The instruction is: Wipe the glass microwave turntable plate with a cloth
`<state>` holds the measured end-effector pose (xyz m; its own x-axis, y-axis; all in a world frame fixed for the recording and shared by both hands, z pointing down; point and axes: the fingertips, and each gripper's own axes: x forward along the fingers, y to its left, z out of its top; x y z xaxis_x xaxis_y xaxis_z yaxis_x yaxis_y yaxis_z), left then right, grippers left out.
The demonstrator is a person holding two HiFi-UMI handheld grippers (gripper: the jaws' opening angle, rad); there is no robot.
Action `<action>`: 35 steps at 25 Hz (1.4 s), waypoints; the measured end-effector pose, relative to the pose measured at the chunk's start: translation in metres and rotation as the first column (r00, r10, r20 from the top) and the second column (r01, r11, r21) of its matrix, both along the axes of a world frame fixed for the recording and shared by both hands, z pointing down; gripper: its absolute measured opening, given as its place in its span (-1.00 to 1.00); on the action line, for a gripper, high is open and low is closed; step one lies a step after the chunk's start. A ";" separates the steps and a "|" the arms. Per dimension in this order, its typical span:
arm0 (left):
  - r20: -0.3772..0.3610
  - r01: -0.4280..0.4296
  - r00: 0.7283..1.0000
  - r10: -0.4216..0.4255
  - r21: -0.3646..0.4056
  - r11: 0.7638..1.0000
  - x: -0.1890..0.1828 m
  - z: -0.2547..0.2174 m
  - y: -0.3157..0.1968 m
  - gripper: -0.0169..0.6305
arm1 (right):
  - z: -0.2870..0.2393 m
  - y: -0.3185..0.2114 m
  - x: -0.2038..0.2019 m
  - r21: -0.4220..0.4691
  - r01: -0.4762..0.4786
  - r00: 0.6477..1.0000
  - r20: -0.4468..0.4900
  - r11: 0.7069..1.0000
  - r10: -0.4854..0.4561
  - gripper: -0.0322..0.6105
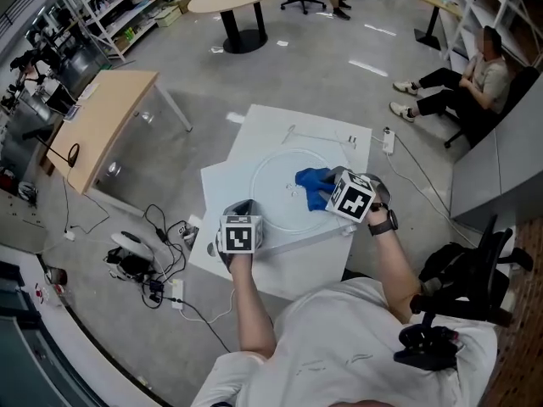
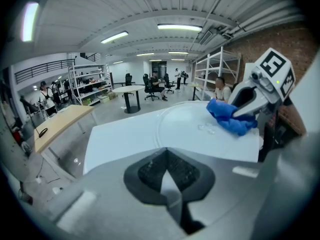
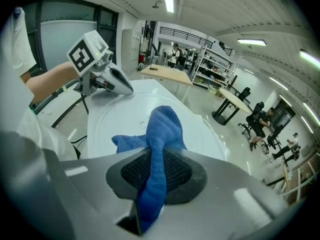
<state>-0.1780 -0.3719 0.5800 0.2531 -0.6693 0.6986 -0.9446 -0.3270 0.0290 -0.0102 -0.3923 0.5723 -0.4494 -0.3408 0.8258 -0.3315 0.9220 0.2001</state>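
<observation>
Pinching the blue cloth [image 3: 162, 126] tight, the right gripper [image 3: 155, 156] is pressing it onto the glass plate [image 1: 276, 195] toward 3 o'clock, while the left gripper [image 2: 167, 154] is clamping the rim at 8 o'clock.

We wear a white short-sleeved T-shirt [image 1: 339, 337] and a black watch [image 1: 383, 222] on our right wrist. Our left gripper [image 2: 172, 181] and right gripper [image 3: 150, 184] have smooth, rounded grey shells. Inside the jaws we see black pads [image 3: 175, 171] with a fine mesh texture. On each gripper sits a white cube [image 1: 240, 234] whose faces bear black square markers with blocky patterns.
</observation>
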 end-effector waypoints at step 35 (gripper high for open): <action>-0.048 0.006 0.999 -0.006 0.003 1.000 -0.002 0.006 0.000 -0.95 | 0.006 -0.035 -0.153 0.093 0.181 0.976 0.102 0.979 -0.190 -0.68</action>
